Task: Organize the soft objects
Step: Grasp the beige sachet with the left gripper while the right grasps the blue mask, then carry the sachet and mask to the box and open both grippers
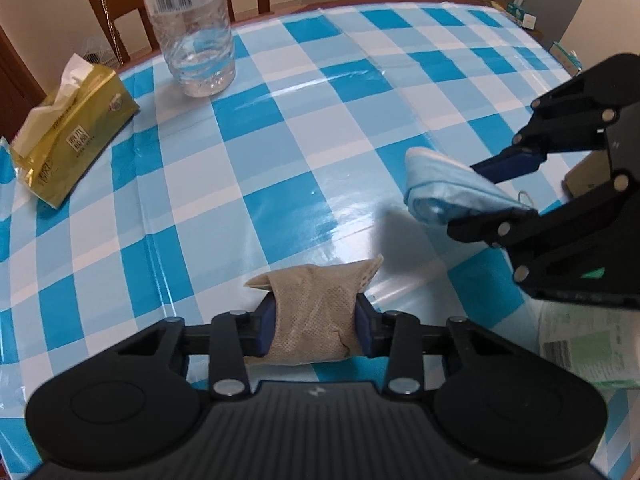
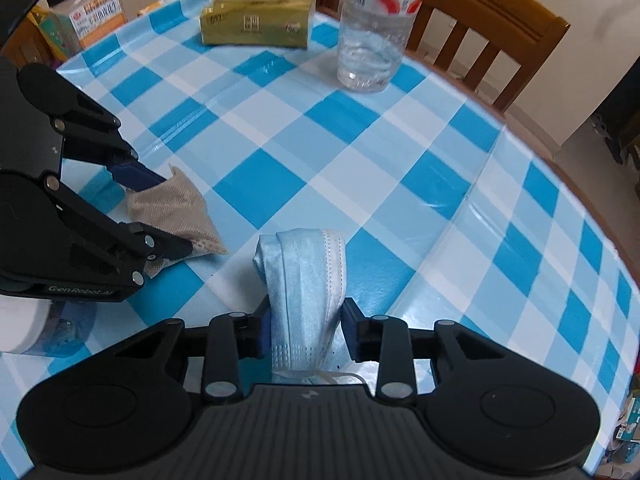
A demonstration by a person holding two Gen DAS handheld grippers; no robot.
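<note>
My left gripper [image 1: 316, 326] is shut on a beige mesh pouch [image 1: 314, 312], holding it just above the checked tablecloth. The pouch also shows in the right wrist view [image 2: 172, 208], pinched in the left gripper [image 2: 168, 212]. My right gripper [image 2: 306, 330] is shut on a folded light-blue face mask [image 2: 304, 280], which sticks forward between the fingers. In the left wrist view the mask [image 1: 444, 188] is held by the right gripper [image 1: 486, 196] a little above the table, to the right of the pouch.
A gold tissue pack [image 1: 68, 128] [image 2: 258, 16] and a clear water bottle [image 1: 192, 24] [image 2: 374, 28] stand at the table's far side, with wooden chairs [image 2: 488, 28] behind. A printed packet [image 1: 580, 348] lies at the right. A white roll [image 2: 24, 324] sits at the left edge.
</note>
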